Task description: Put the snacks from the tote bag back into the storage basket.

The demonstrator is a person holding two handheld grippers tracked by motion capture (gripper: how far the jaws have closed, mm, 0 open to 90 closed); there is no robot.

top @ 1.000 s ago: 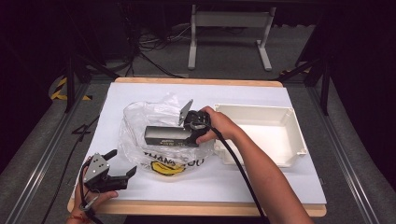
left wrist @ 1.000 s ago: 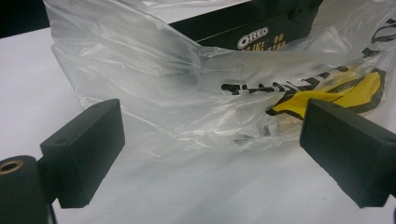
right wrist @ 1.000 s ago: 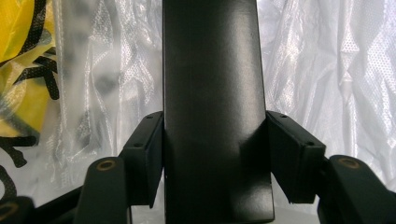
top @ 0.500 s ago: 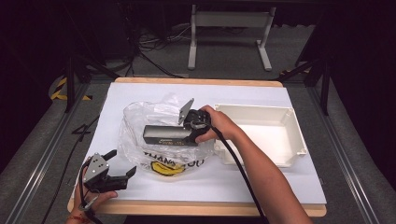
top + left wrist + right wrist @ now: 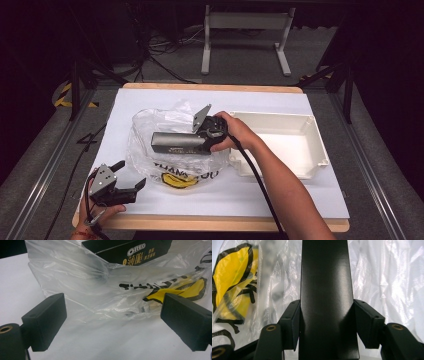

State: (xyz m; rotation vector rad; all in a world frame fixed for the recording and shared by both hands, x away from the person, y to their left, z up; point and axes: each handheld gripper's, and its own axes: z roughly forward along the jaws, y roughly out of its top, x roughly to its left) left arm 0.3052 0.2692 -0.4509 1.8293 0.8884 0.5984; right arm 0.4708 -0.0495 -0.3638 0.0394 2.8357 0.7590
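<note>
right gripper (image 5: 200,142) clamped on box (image 5: 175,144) end | box long axis points left over bag (image 5: 165,125) | tray (image 5: 310,165) lies right | left gripper (image 5: 127,177) jaws apart, near bag

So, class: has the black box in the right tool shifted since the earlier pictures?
No: the black box sits as before beside the white tray.
</note>
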